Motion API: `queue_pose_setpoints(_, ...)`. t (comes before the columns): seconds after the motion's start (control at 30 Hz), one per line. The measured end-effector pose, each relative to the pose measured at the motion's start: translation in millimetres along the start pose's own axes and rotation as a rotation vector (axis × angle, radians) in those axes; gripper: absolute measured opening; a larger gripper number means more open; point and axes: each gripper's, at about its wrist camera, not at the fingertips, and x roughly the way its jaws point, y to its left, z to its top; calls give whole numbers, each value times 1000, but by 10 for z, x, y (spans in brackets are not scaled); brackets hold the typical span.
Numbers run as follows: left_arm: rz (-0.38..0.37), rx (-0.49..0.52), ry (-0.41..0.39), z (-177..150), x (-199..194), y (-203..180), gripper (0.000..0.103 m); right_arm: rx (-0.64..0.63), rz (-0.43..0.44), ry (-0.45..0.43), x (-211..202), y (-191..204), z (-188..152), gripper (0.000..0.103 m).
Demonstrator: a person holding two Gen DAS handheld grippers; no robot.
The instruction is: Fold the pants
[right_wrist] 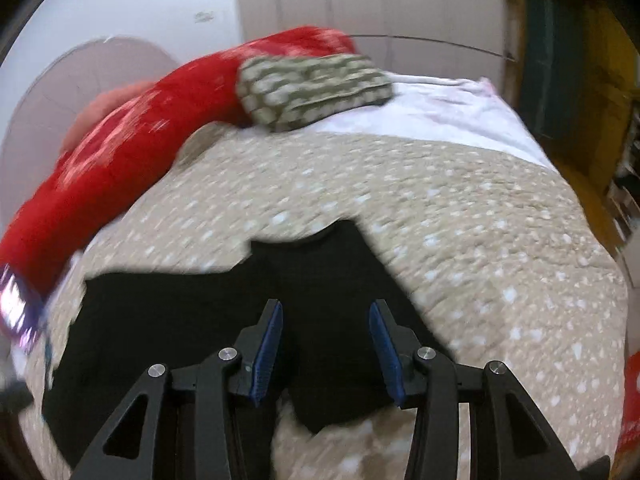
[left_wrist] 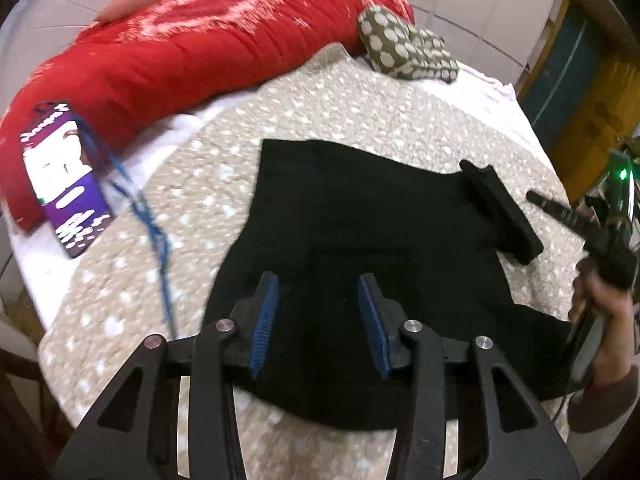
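Note:
Black pants (left_wrist: 340, 216) lie folded into a compact shape on a beige speckled quilt (left_wrist: 360, 104). My left gripper (left_wrist: 318, 284) hovers over the near part of the pants, jaws open and empty. My right gripper shows in the left wrist view (left_wrist: 508, 196) at the pants' right edge, held by a hand, its black fingers apart. In the right wrist view the pants (right_wrist: 200, 312) lie below and left of the open, empty right gripper (right_wrist: 326, 312).
A red blanket (left_wrist: 192, 48) runs along the far left of the bed. A green polka-dot pillow (left_wrist: 404, 46) lies at the far side. A purple packet (left_wrist: 64, 176) with a blue cord (left_wrist: 156, 236) lies at the left. The quilt (right_wrist: 460, 220) stretches to the right.

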Motion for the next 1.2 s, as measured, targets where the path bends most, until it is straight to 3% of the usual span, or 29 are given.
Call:
queue_pose_setpoints(0.23,-26,29,39,189,410,-171,41,23,-2,127,710,-334,425,43)
queue_pose_setpoints(0.47,-12,33,100,247,768,-253,41,13,31,192,1188,-404,435,43)
queue_pose_setpoints(0.5,-14,25,111,238,804,-248,41,10,41,167,1184,-401,425,33)
queue_pose_setpoints(0.53,-14,18,114,232,822,-243,41,8,61,149,1165,-398,421,9)
queue_pose_setpoints(0.57,-15,12,112,226,828,-233,41,11,84,144,1144,-392,415,4)
queue_pose_setpoints(0.67,-19,2,110,229,824,-220,41,27,92,79,902,-464,409,4)
queue_pose_setpoints(0.8,-20,-8,112,219,815,-212,41,133,50,-27,480,-847,431,4)
queue_pose_setpoints(1.03,-34,-49,117,236,775,-119,41,423,-192,-125,-131,-1774,173,4)
queue_pose_setpoints(1.13,-42,-59,118,234,771,-116,41,525,-263,-72,-191,-2112,-76,4)
queue_pose_setpoints(1.2,-44,-49,118,264,754,-116,41,521,-280,-1,-97,-2176,-181,4)
